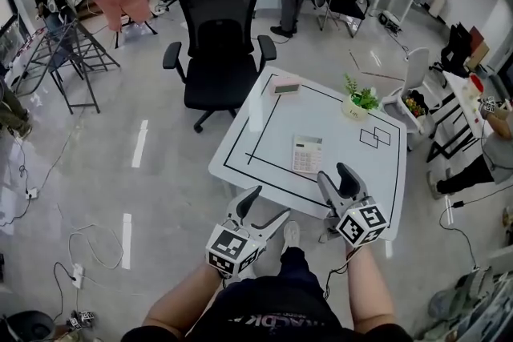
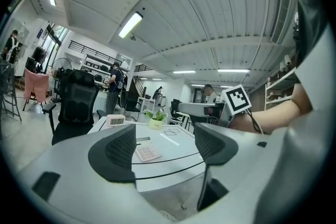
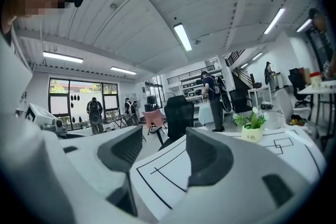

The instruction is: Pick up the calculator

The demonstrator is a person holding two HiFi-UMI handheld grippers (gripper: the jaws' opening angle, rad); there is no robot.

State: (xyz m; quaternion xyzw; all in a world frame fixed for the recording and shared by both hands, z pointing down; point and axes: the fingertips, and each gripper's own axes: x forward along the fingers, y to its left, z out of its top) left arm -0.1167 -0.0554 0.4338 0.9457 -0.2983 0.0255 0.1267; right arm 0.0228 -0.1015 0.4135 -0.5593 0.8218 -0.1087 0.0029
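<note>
The left gripper's (image 2: 163,147) fingers (image 2: 118,152) are standing wide apart and gripping nothing; between them only the table and the calculator (image 2: 147,151) farther off are showing. The right gripper's (image 3: 165,157) fingers (image 3: 210,157) are likewise gaping wide, with nothing in them, and its view is looking across the white table top and its black taped lines (image 3: 157,178). From the head view, the left gripper (image 1: 264,208) is hovering just off the table's (image 1: 337,140) near edge, while the right gripper (image 1: 338,182) is hanging over that same edge, closer to the near right corner. The calculator (image 1: 308,154) is lying flat inside the taped rectangle, near the near edge, just beyond the right gripper and apart from both. A small potted plant (image 1: 358,102) is standing toward the far right corner, and a pinkish digital clock (image 1: 286,86) is sitting at the far left corner. A black office chair (image 1: 220,44) is standing on the floor beyond the far left side of the table.
</note>
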